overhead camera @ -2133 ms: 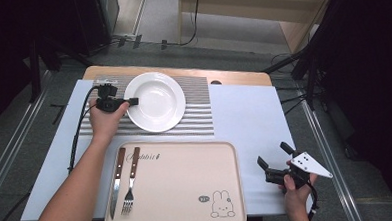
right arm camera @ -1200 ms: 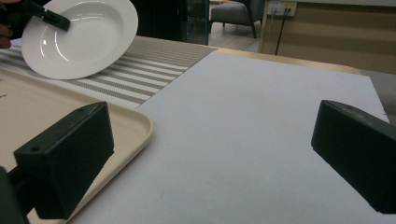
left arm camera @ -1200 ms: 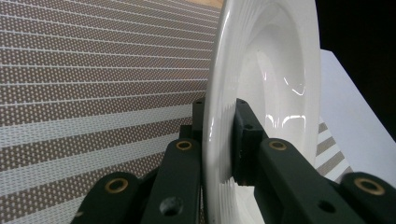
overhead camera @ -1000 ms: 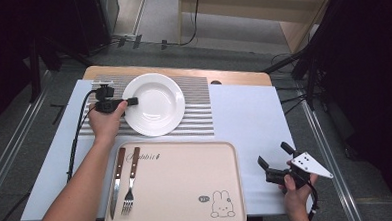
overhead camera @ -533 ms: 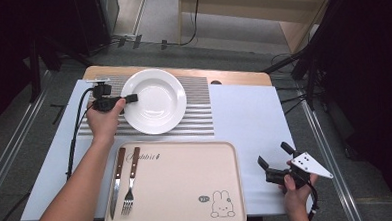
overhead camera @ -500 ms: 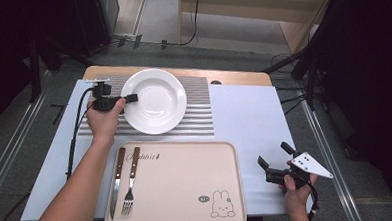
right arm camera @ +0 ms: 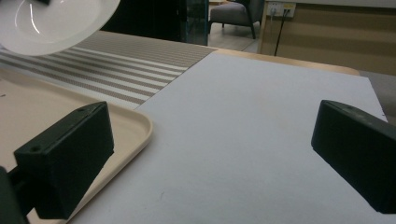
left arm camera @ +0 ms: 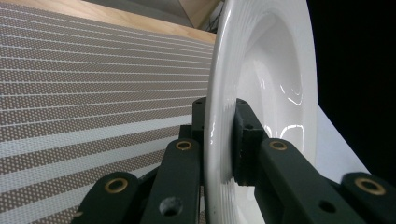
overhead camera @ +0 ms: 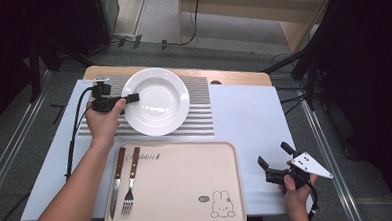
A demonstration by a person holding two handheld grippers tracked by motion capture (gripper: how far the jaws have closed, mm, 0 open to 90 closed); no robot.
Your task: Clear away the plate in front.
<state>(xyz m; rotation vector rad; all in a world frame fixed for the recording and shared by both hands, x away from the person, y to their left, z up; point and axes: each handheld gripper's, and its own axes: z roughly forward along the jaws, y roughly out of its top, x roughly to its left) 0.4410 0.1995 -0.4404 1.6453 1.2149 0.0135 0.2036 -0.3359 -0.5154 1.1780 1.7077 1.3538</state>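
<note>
High view: the left gripper is pinching the rim of the white plate and holds it up over the striped mat. I think the plate is being carried. Next it should go down gently on the tray, beside the fork. The right gripper waits, spread wide.

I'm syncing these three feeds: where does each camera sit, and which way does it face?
High view: above the person's side, looking forward and down at the tray; both forearms show.
Left gripper view: on the left tongs, gripping the plate rim.
Right gripper view: on the open right tongs, facing across the table.
All share the plate and striped mat.
</note>
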